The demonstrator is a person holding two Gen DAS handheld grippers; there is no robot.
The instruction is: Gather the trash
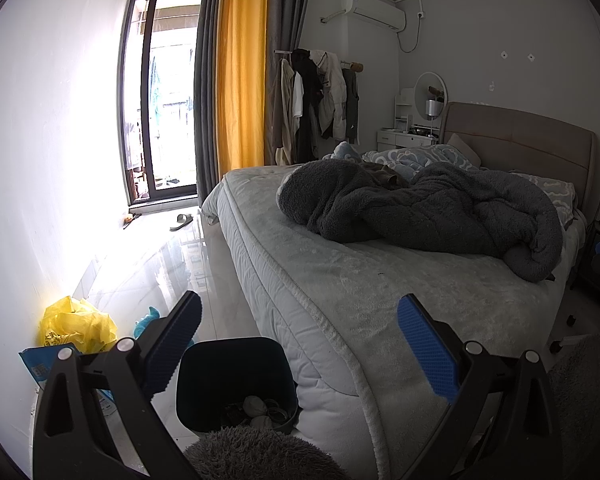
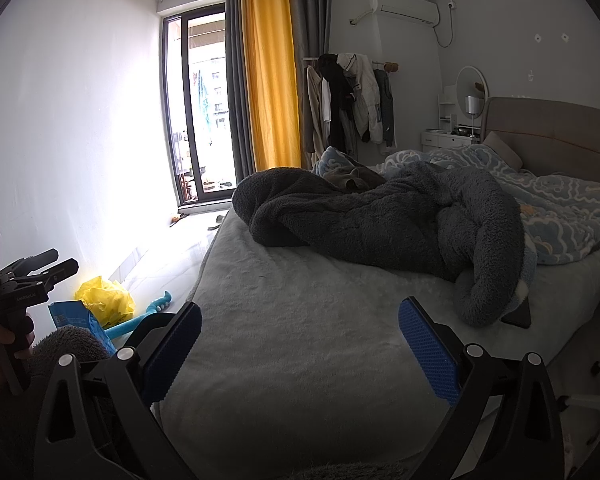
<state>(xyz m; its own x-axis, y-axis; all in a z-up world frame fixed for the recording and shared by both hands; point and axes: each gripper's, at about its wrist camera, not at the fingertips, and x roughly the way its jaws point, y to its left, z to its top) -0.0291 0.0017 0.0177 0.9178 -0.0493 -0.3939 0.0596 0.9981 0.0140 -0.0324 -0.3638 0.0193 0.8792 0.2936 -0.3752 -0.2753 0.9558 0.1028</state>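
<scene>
In the left wrist view my left gripper (image 1: 300, 302) is open and holds nothing. Just below it a dark trash bin (image 1: 236, 384) stands on the floor against the bed corner, with some crumpled scraps inside. A yellow plastic bag (image 1: 76, 328), a blue packet (image 1: 40, 364) and a teal item (image 1: 148, 320) lie on the floor by the white wall. My right gripper (image 2: 300, 308) is open and empty above the grey bed cover (image 2: 300, 340). The right wrist view also shows the left gripper (image 2: 60, 263) in a hand, with the yellow bag (image 2: 106, 300) and blue packet (image 2: 80, 320) beyond.
A large bed (image 1: 340, 280) with a dark fleece blanket (image 1: 420, 208) fills the right side. Glossy white floor runs between bed and wall toward a balcony door (image 1: 160, 100). A slipper (image 1: 182, 222) lies near the door. A fluffy grey sleeve (image 1: 256, 456) shows at the bottom.
</scene>
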